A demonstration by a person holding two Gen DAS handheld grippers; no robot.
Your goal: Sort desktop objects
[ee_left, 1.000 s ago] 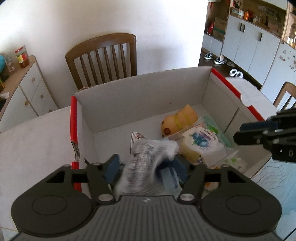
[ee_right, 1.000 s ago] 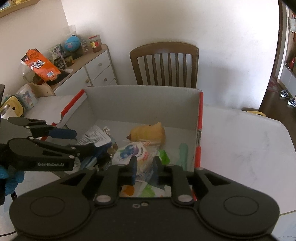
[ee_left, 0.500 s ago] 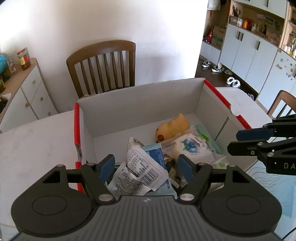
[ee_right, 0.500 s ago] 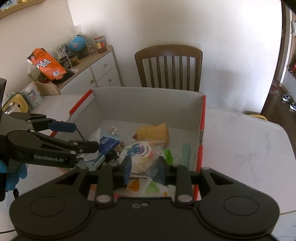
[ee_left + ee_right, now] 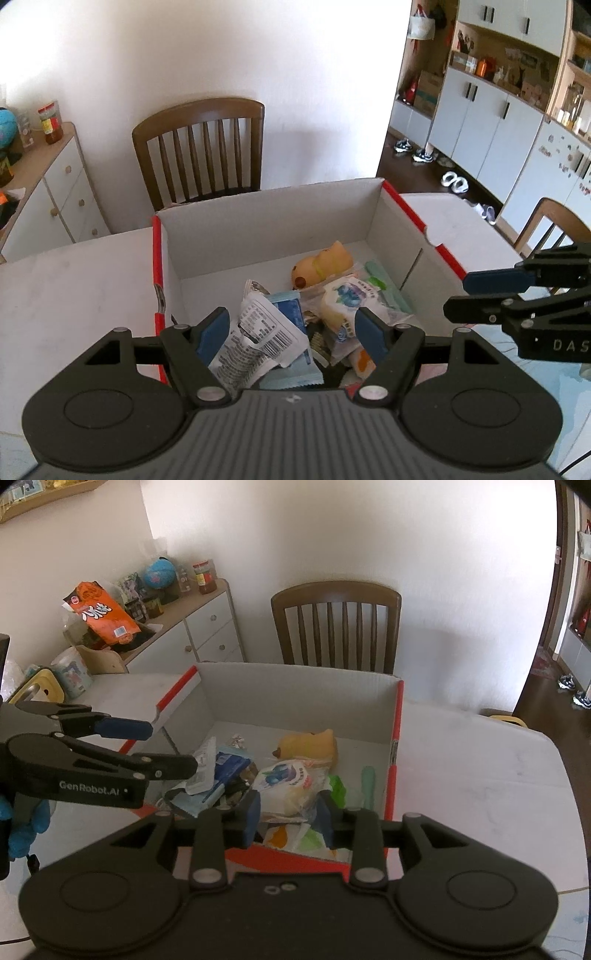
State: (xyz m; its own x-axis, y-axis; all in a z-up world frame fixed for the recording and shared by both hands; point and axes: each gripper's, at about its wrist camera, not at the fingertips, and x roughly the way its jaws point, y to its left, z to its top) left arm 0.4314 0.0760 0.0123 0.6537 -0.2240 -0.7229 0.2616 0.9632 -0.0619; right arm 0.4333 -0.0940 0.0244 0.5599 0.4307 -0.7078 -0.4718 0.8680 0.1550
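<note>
Left wrist view: a red-edged cardboard box [image 5: 269, 218] on the white table [image 5: 74, 280] now holds a white barcode packet [image 5: 258, 336], dropped a second ago by the left tongs [image 5: 290, 328], which gape empty above it. The right tongs [image 5: 288, 812] are opening, empty too. More sorting seems possible.

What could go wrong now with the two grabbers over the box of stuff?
The left gripper hangs open close above the white barcode packet; dipping down, it might snag the packet and drag it out. The right gripper is opening near the box's red front edge and could bump it. The grippers are close together and could knock.
</note>
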